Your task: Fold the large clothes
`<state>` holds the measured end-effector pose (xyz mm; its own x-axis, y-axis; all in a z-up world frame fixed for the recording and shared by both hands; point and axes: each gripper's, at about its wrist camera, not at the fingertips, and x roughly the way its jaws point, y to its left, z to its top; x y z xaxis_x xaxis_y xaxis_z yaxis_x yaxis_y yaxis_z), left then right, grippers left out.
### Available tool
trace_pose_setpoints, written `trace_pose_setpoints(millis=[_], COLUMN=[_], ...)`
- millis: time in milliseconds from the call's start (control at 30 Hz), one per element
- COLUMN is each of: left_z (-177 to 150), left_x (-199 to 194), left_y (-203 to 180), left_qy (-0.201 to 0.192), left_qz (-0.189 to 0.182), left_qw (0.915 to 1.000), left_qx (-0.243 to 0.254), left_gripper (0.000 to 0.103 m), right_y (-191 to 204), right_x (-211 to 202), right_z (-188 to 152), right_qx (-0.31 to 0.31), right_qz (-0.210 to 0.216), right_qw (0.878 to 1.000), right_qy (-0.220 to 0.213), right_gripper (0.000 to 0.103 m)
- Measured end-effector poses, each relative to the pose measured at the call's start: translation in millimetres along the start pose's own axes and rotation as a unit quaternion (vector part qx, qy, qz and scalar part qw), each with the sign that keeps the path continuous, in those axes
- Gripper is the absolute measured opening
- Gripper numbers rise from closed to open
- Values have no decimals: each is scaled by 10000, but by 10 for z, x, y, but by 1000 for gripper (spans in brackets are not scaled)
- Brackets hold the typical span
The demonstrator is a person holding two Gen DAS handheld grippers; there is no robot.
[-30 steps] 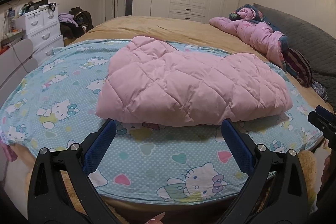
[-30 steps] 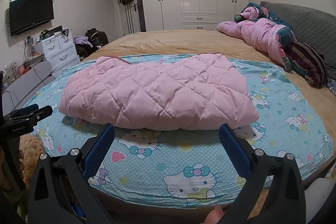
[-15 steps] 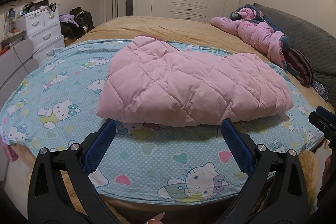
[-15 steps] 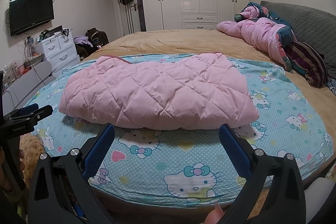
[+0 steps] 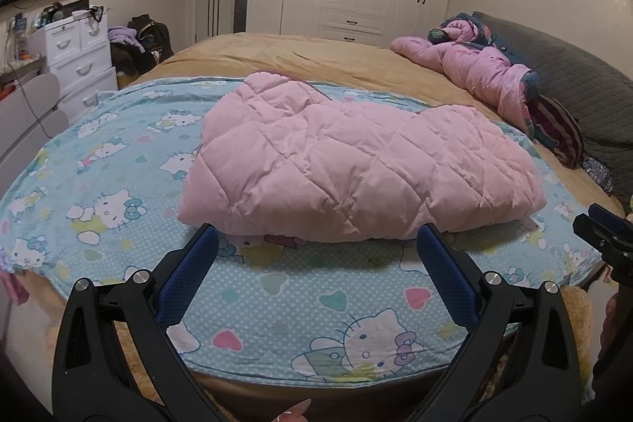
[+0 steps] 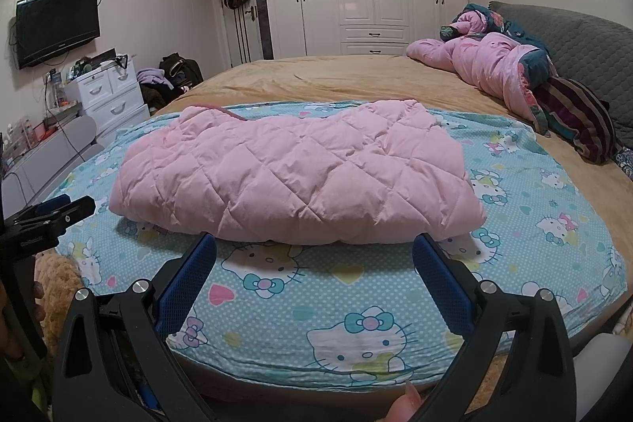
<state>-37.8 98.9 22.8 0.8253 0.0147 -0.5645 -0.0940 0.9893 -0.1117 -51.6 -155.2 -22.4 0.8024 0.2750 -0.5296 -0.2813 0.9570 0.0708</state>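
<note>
Bed (image 5: 316, 62): the largest item we record, covered in a tan plush spread with soft creases, and a grey quilted headboard (image 6: 581, 42) along its right side.

Cartoon-cat sheet (image 5: 118, 161): thin blue cotton with white dots, hearts and cat faces, laid flat across the near end of the bed and curving down over its edge.

Pink quilted jacket (image 5: 356, 165): the task's garment, puffy, stitched in a diamond pattern, folded into a thick oblong bundle lying on the sheet near its middle. In the right wrist view (image 6: 292, 180) we see its folded front edge as a smooth rounded roll, and a darker pink trim at the back left.

Crumpled pink duvet (image 6: 494, 66): heaped against the headboard, with dark floral and striped fabric beside it.

Left tool (image 5: 316, 244): black plastic arms with blue textured pads, spread wide, holding nothing, just short of the jacket's near edge. We also see it from the side at the left margin of the right wrist view (image 6: 55, 212).

Right tool (image 6: 314, 252): same build, equally wide apart, empty, also just in front of the jacket. Only its tip shows in the left wrist view (image 5: 605, 232).

The right wrist view alone shows the wall television (image 6: 57, 22) in full.
</note>
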Motion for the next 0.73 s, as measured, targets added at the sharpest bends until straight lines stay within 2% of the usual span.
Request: trace_pose_setpoints(millis=[133, 267, 400, 533, 633, 700, 733], left_z=[7, 8, -25, -36, -9, 53, 104], left_x=[-11, 68, 83, 126, 262, 380, 448], left_y=[10, 36, 37, 93, 332, 635, 876], left_qy=[-42, 209, 257, 369, 634, 765, 833], left_qz=[68, 215, 321, 223, 210, 352, 456], left_qw=[10000, 9994, 9991, 9986, 9959, 9927, 9896], left_qx=[-29, -153, -141, -317, -618, -866, -1079], left_gripper=[94, 94, 94, 94, 94, 94, 94], right_y=[-3, -17, -44, -224, -672, -1113, -1466], right_x=[0, 20, 40, 20, -62, -141, -204], right_z=[2, -9, -24, -60, -157, -290, -417], right_qx=[3, 24, 74, 327, 894, 1261, 1604], right_qz=[-20, -69, -127, -209, -615, -1222, -1703], right_qw=[10000, 10000, 9999, 9992, 9940, 9844, 9721], right_qy=[1, 18, 56, 116, 120, 118, 178], right_gripper=[99, 99, 99, 99, 99, 99, 99])
